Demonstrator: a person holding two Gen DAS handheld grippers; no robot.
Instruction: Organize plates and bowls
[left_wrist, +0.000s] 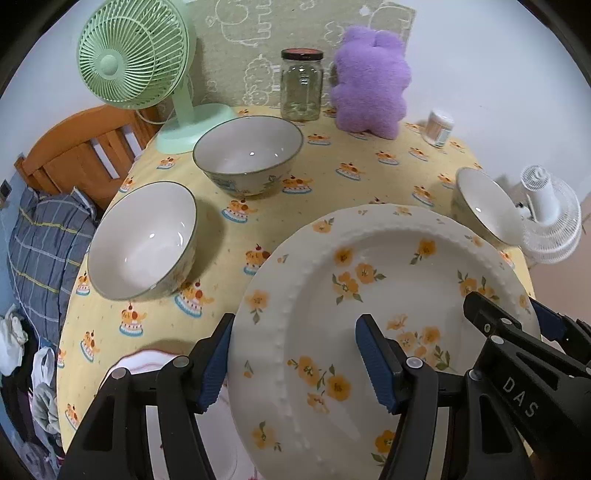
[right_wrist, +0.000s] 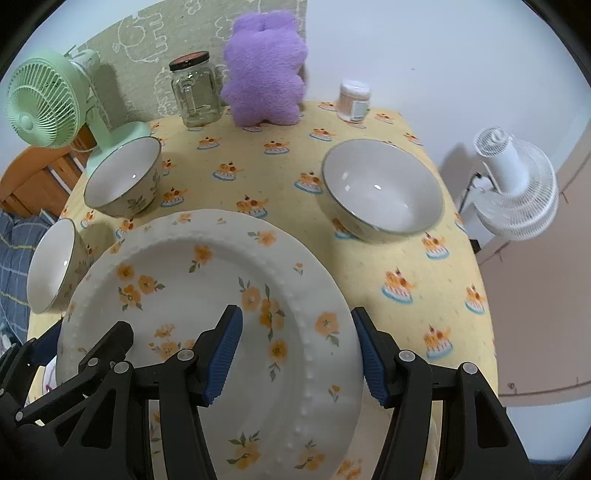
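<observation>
A white plate with orange flowers (left_wrist: 388, 266) (right_wrist: 207, 295) hangs above the yellow tablecloth, held at two opposite rims. My left gripper (left_wrist: 295, 363) is shut on its left rim, one pad on top and one under the edge. My right gripper (right_wrist: 297, 354) is shut on the right rim the same way, and also shows in the left wrist view as the right gripper (left_wrist: 513, 314). Three grey-rimmed bowls stand upright and empty: the left bowl (left_wrist: 142, 240) (right_wrist: 50, 266), the far bowl (left_wrist: 247, 151) (right_wrist: 123, 177) and the right bowl (left_wrist: 484, 206) (right_wrist: 382, 188). A second plate (left_wrist: 147, 363) lies below, mostly hidden.
Along the table's back stand a green fan (left_wrist: 133, 55), a glass jar (left_wrist: 301, 86), a purple plush toy (left_wrist: 369, 81) and a small tub (left_wrist: 439, 127). A white fan (right_wrist: 517, 184) stands off the right edge. A wooden bed frame (left_wrist: 77, 155) and bedding lie to the left.
</observation>
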